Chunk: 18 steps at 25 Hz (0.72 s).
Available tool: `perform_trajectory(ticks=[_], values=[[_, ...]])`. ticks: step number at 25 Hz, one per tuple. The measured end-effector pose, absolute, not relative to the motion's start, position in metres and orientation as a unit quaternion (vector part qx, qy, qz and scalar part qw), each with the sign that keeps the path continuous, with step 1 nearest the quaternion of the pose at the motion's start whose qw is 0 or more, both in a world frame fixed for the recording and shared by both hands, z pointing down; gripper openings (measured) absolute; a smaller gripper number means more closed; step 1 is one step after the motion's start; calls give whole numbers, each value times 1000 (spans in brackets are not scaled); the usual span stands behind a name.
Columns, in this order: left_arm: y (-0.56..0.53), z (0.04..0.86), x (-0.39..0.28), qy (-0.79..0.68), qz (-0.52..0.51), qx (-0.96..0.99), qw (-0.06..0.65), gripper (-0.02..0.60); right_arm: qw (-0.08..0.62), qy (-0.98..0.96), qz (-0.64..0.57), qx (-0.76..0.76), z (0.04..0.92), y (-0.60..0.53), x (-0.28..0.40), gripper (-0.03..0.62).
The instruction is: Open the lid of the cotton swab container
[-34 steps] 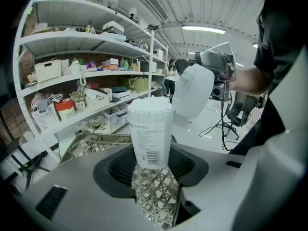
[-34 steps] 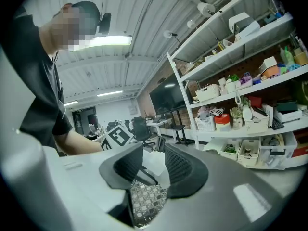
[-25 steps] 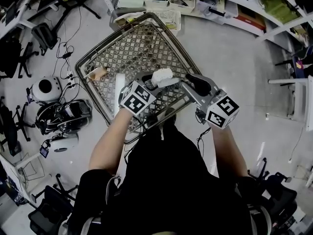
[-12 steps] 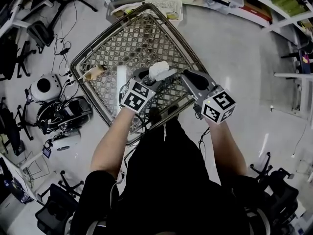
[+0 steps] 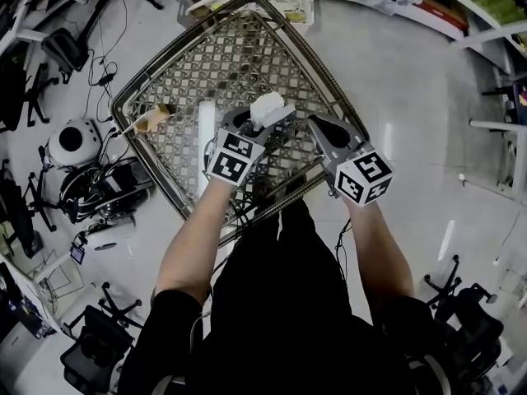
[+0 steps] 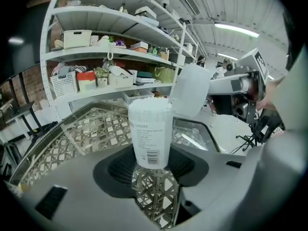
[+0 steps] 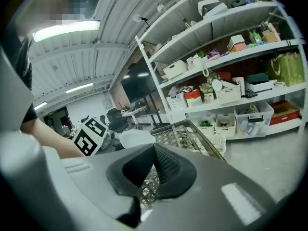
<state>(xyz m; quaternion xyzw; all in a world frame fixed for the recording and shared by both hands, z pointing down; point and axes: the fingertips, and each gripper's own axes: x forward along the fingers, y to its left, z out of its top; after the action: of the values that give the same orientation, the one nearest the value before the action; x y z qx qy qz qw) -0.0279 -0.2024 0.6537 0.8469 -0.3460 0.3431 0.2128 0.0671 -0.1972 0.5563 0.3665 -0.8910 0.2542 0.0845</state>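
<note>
Container (image 6: 150,129) clear, lid (image 6: 191,90) flipped up, held by left gripper (image 6: 155,174); right gripper (image 7: 153,170) jaws just closed, empty.

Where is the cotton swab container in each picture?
Head view: the cotton swab container is the white thing just above the middle.
Left gripper view: dead centre, upright between the jaws, its lid flipped open.
Right gripper view: only a white rounded bit shows left of centre, above the jaws; probably it.
Shared landmark: the metal lattice table shows in all three.
</note>
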Motion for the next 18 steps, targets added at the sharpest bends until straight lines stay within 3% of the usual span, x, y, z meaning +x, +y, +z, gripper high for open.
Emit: perform_trajectory(ticks=[18], values=[[-211,716,-13,-372,363,830,203,196,85,-874,281,386,599,-193,76,11]])
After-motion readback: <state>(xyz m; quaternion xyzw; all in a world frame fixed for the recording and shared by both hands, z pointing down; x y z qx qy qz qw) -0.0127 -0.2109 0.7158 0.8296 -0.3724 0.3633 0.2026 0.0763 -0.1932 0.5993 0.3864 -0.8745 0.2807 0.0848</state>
